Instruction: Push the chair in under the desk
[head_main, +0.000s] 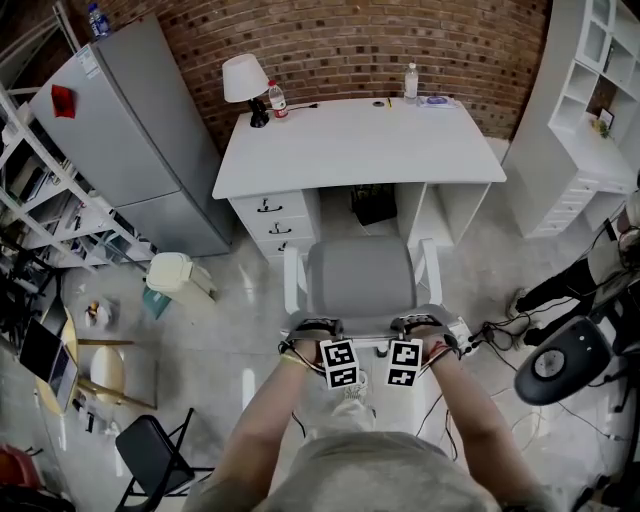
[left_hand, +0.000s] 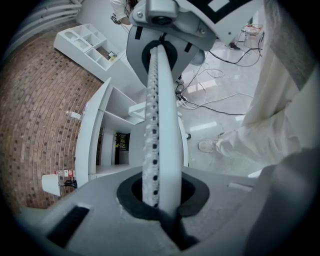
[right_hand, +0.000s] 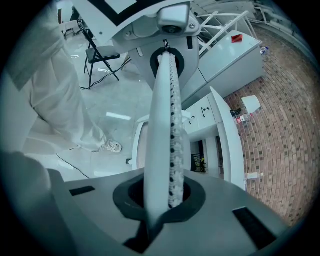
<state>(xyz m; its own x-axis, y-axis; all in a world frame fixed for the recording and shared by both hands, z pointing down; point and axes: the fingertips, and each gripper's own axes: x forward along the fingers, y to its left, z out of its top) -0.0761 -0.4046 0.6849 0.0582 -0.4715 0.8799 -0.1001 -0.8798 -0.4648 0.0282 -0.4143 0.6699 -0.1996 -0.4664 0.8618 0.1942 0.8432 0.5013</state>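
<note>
the chair (head_main: 360, 272) stood square in front of the tabletop (head_main: 350, 150), lined up with the opening beneath it. its seat front was close to the tabletop's near edge, but the seat was not yet under. your left claw (head_main: 313, 328) and right claw (head_main: 420, 324) were both clenched with nothing between the jaws. they sat side by side at the top of the backrest, on the side away from the tabletop. this looked like a plain push, so even pressure from both claws seemed best, kept straight and steady so the chair did not swing or tip. that way the white armrests (head_main: 292, 278) would have cleared the drawer unit (head_main: 272, 222) under the tabletop's left part and the panel under its right. a dark box (head_main: 374, 205) sat deep in the opening under the tabletop and might have stopped the chair early. the seat looked like padded grey fabric with rounded corners, and its frame smooth, hard white. the tabletop was a flat matte white slab with square edges. the glossy floor (head_main: 240, 330) in front of the tabletop probably let the chair slide easily.
</note>
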